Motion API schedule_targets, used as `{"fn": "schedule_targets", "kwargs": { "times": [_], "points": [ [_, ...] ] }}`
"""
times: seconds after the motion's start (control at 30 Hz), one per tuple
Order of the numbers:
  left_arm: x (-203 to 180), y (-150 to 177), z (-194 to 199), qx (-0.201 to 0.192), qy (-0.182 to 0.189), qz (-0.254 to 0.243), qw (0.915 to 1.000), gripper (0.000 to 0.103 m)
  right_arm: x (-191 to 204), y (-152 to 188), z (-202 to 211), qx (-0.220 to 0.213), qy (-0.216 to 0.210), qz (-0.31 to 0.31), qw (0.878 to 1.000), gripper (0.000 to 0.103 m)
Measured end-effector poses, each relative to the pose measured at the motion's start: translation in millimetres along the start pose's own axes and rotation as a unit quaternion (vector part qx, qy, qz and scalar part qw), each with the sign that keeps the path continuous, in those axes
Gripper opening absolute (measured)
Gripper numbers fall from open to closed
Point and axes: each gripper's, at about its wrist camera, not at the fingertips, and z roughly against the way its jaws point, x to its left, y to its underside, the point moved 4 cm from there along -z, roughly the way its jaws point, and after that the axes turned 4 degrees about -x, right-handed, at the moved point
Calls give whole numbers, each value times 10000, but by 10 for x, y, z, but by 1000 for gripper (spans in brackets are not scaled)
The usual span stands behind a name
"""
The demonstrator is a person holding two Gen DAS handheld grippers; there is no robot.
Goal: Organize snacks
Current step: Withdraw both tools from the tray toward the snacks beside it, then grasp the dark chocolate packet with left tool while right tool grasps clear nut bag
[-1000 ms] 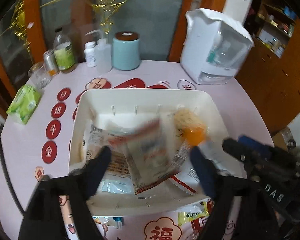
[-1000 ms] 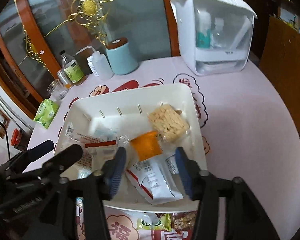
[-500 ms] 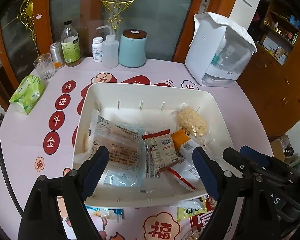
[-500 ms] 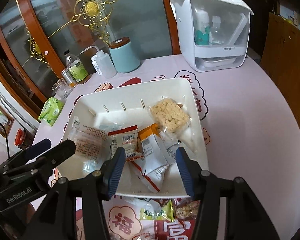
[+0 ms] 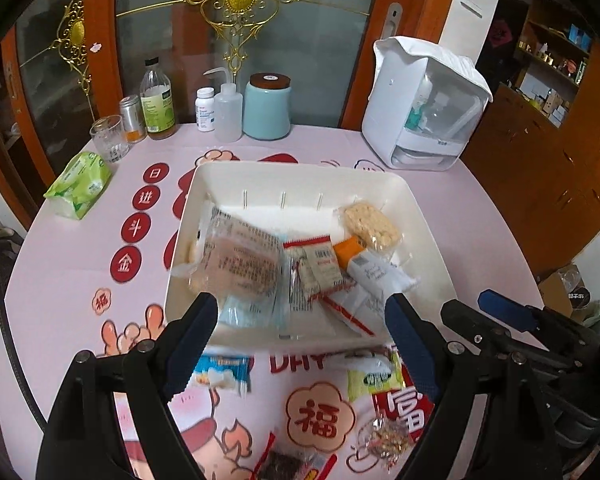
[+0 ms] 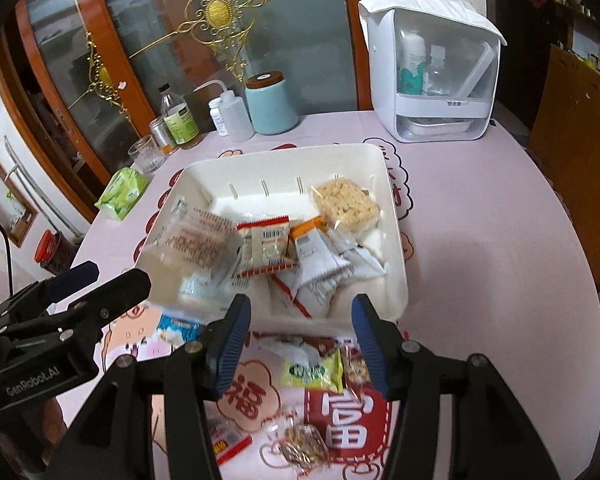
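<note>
A white tray (image 5: 428,224) holds several snack packets: a rice-puff bar (image 5: 372,226), a red-edged packet (image 5: 314,266), an orange-topped packet (image 6: 312,252) and a large clear packet (image 5: 240,260). Loose snacks lie on the table before the tray: a green packet (image 6: 312,372), a blue-white packet (image 5: 220,372) and a clear nut packet (image 6: 304,446). My left gripper (image 5: 296,344) is open and empty above the tray's near rim. My right gripper (image 6: 300,344) is open and empty above the green packet.
At the table's back stand a teal canister (image 5: 268,106), a squeeze bottle (image 5: 228,112), a pill bottle (image 5: 205,109), a green-label bottle (image 5: 157,102), a glass (image 5: 109,138) and a white appliance (image 5: 428,104). A green tissue pack (image 5: 80,186) lies at the left.
Both grippers have drawn back and up from the tray, so the loose snacks before it now show. A red-edged packet came to rest in the tray.
</note>
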Motion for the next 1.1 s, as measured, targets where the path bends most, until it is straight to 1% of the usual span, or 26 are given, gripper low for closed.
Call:
{"fn": "schedule_targets", "kwargs": {
  "times": [0.27, 0.4, 0.57, 0.7, 0.87, 1.1],
  "points": [
    [32, 316, 174, 72, -109, 46, 9999, 85, -43, 313, 57, 216, -91, 170, 9996, 53],
    [76, 506, 208, 205, -107, 75, 9997, 85, -90, 496, 21, 394, -139, 200, 9989, 53],
    [96, 802, 159, 499, -137, 35, 9987, 85, -127, 757, -60, 675, -154, 300, 9971, 53],
    [86, 1075, 61, 818, -126, -68, 9965, 85, -131, 977, -170, 929, -179, 389, 9948, 53],
    [68, 1413, -127, 1272, -117, -215, 9916, 85, -112, 1249, -344, 1295, -218, 500, 9901, 53],
    [86, 1740, -373, 1701, -213, -425, 9843, 85, -52, 1493, -528, 1621, -252, 668, 9842, 53]
  ]
}}
